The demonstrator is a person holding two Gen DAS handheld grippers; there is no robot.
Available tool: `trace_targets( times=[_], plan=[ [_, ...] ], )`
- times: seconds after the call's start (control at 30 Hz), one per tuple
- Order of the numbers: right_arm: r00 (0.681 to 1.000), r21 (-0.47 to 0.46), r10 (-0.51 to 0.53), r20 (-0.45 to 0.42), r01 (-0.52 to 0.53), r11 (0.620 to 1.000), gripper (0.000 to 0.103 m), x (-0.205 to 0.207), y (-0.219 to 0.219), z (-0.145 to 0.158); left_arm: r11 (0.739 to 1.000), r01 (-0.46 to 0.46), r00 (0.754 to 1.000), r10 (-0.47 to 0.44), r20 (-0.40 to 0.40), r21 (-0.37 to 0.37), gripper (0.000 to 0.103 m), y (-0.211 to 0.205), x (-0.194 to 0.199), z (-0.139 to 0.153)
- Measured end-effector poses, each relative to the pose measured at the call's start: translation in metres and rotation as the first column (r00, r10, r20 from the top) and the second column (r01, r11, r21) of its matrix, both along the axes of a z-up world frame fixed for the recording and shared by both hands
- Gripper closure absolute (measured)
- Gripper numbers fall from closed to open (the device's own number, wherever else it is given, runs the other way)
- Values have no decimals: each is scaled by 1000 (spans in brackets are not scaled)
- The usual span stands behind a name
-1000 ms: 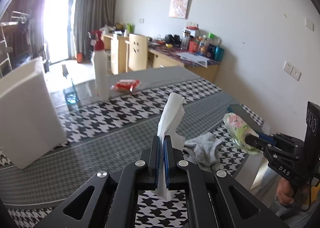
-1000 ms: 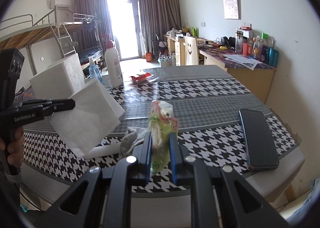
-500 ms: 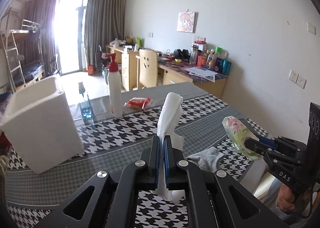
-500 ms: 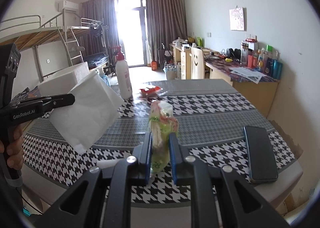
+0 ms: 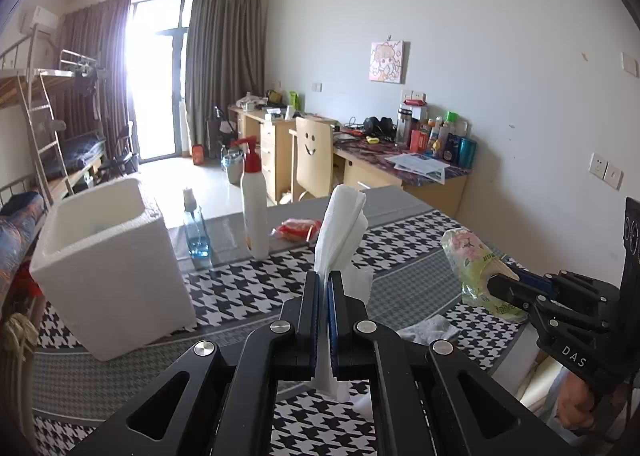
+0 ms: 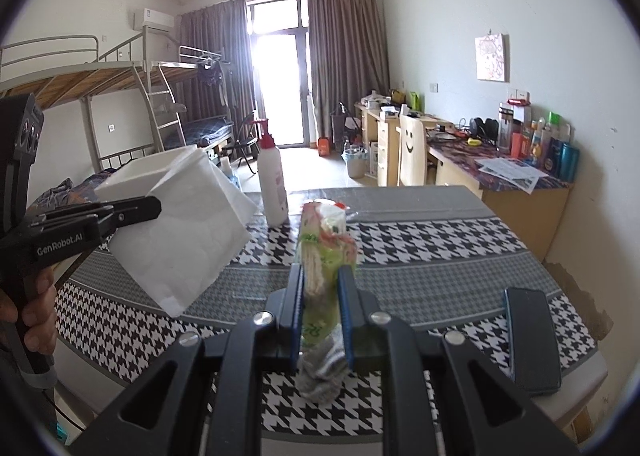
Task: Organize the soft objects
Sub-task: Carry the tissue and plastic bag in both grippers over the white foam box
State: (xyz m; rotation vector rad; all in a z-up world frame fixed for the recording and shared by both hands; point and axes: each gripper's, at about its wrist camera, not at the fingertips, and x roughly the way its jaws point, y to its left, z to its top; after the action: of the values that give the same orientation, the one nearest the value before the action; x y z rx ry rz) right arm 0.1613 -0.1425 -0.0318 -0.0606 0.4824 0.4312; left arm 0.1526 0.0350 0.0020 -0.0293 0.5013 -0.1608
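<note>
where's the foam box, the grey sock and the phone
foam box [image 5: 120, 280], left wrist view, on its front wall
grey sock [image 6: 322, 370], right wrist view, on the bunched cloth below the right claw
phone [image 6: 530, 340], right wrist view, on the middle of its dark screen

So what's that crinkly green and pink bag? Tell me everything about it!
The bag is a soft, see-through plastic packet printed with green and pink flowers, and something pale shows inside. The right tongs squeeze its lower part, so it stands upright in the air above the checked tablecloth. A grey sock lies on the table below it.
</note>
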Motion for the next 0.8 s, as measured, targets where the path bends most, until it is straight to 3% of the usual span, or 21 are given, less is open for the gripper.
trace_targets(
  times=[0.8],
  plan=[
    [997,5,57,53,-58,998,83,9,34,25,996,-75,996,72,61,41,99,24,4,23]
  ],
)
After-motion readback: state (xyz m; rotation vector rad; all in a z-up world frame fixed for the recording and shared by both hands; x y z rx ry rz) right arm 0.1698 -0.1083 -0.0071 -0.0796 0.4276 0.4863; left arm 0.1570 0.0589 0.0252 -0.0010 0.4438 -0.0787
